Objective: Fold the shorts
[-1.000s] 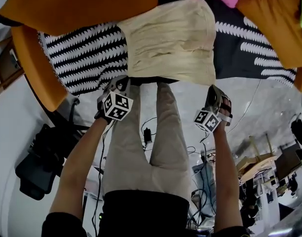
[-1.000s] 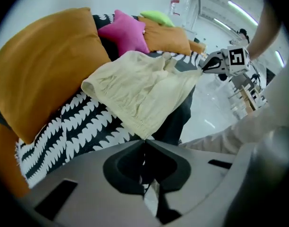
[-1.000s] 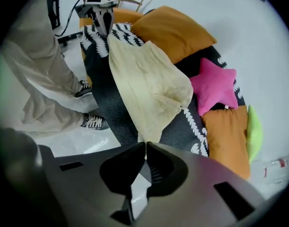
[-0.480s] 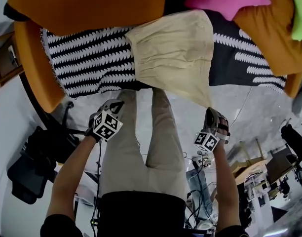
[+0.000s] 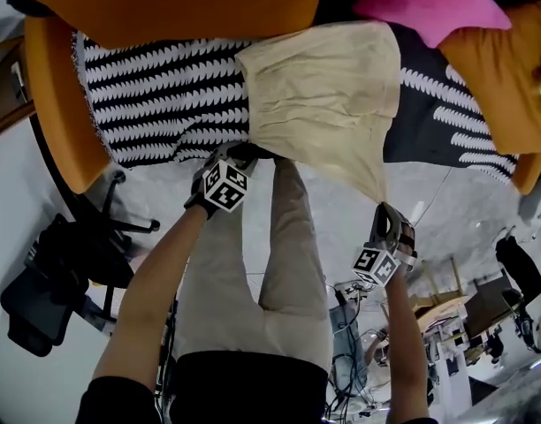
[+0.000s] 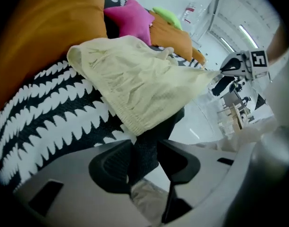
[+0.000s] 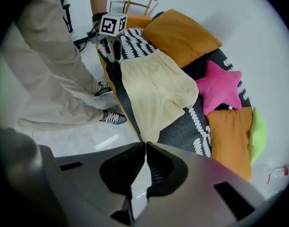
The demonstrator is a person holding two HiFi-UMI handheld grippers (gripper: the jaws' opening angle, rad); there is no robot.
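Your right claw [image 7: 145, 144] clamps a corner of the shorts [image 5: 323, 95], while your left claw [image 6: 144, 148] is opening, blanket [image 6: 50, 122] edge between its jaws, shorts just ahead.

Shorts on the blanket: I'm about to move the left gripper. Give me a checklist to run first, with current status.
1. Hold of the right gripper on the shorts: ok, shut on one corner.
2. Placing of the left gripper: not ok. Its jaws are opening with dark fabric at the edge of the blanket between them, and the shorts' banded edge lies just beyond.
3. Shorts lying flat: not ok. They are wrinkled, and the held corner is pulled out past the blanket.
4. The pink star cushion clear of the shorts: cannot tell. It sits close to the far corner.
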